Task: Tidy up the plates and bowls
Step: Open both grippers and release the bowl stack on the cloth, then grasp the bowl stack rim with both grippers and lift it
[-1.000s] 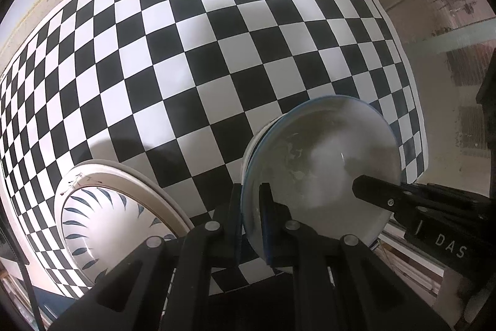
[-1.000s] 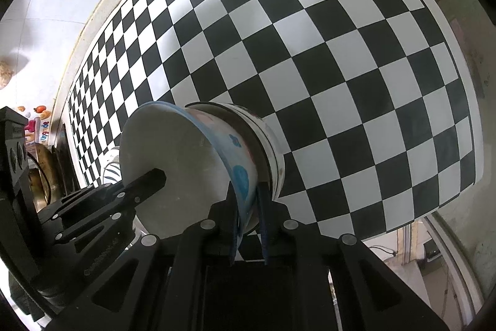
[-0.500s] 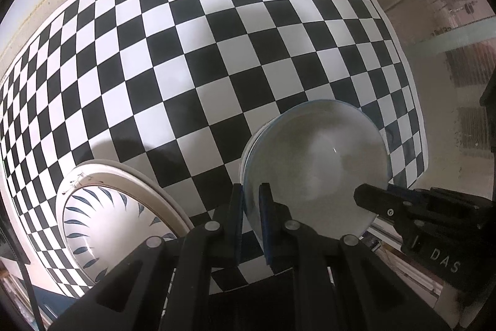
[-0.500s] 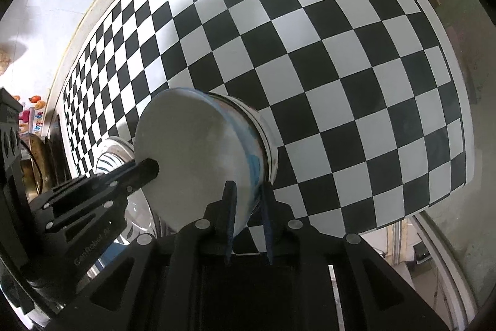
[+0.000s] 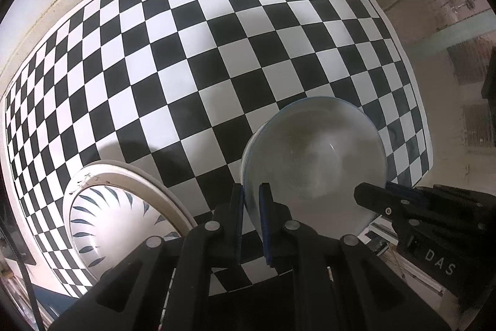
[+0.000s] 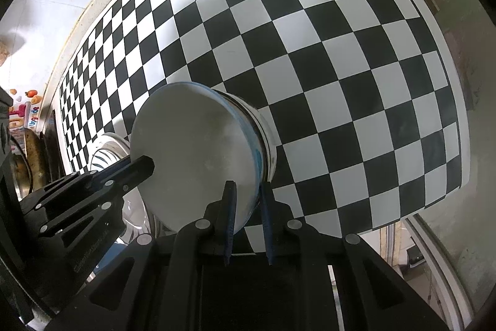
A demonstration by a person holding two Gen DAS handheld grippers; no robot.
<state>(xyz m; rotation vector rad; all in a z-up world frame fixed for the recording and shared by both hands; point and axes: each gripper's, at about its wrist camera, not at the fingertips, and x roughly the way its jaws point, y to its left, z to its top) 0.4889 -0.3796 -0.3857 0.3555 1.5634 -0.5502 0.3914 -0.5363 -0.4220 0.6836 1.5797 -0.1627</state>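
A white bowl with a blue rim [image 5: 313,163] sits nested in a second bowl on the checkered table; it also shows in the right wrist view [image 6: 192,151], with the lower bowl [image 6: 263,129] under it. My left gripper [image 5: 251,200] straddles the bowl's near rim, its jaws slightly apart. My right gripper [image 6: 248,200] straddles the opposite rim, its jaws parted and looser than before. A white plate with blue leaf marks [image 5: 117,207] lies to the left of the bowls.
The black and white checkered table [image 5: 217,51] stretches away behind the bowls. Its right edge [image 5: 415,101] runs close to the bowls. Clutter and toys [image 6: 21,110] stand off the table's left end.
The top bowl has been lowered and levelled into the bowl beneath it. My right gripper's jaws have opened wider around the rim. The left gripper's jaws have also parted slightly.
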